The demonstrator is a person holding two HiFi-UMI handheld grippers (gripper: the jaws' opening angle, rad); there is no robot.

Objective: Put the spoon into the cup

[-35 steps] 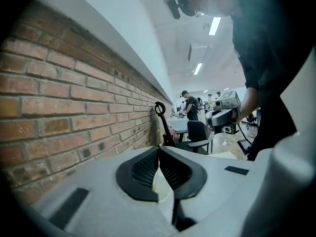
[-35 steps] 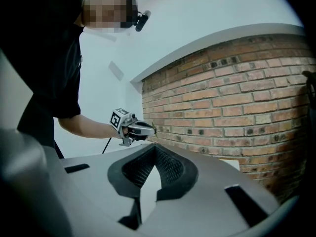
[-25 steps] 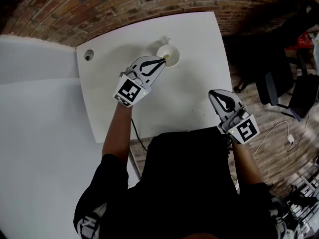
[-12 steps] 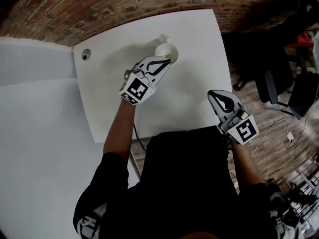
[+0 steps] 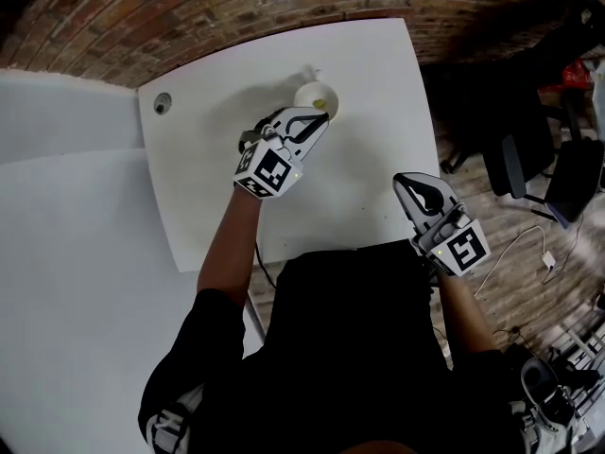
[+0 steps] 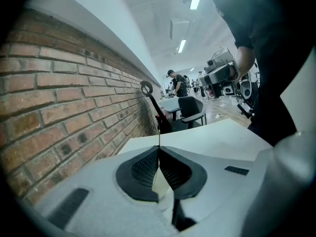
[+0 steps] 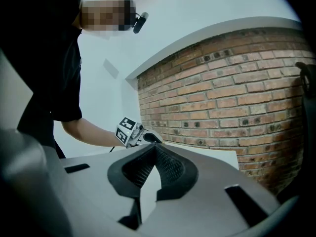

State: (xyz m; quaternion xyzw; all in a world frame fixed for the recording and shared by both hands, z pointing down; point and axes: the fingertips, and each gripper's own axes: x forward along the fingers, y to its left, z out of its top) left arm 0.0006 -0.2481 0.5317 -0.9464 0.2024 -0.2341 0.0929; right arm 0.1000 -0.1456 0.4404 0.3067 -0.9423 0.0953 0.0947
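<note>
- Hanging nearest the body, the white-and-black two-jaw right gripper point(image 5: 405, 182) is idling over the near edge of the plain white rectangular table point(image 5: 378, 93). Its jaws are pressed together with nothing between them, and it is playing no part in the task.
- Reaching further out across the table, the matching white-and-black left gripper point(image 5: 319, 121) is pointing its tips at the cup and hovering just beside the rim.
- Its jaws are closing tight on a thin, dark sliver that is sticking out past the tips in the left gripper view. I am judging this to be the slim spoon point(image 6: 159, 138) seen edge-on, though the head view is too small to confirm its shape.
- Sitting just beyond those tips, the small cream-white round cup point(image 5: 312, 96) is standing upright, mouth open, near the table's far edge. A yellowish patch is showing inside it, and I cannot tell what that is.
- Running behind the table, the red-brown brick wall point(image 5: 236, 8) is closing off the far side.
- The step in hand is looking like the final approach: the spoon is being carried to the cup's mouth.
- The next move is calling for the tip to be lined up over the opening and lowered inside before the jaws part, without nudging the light cup.
</note>
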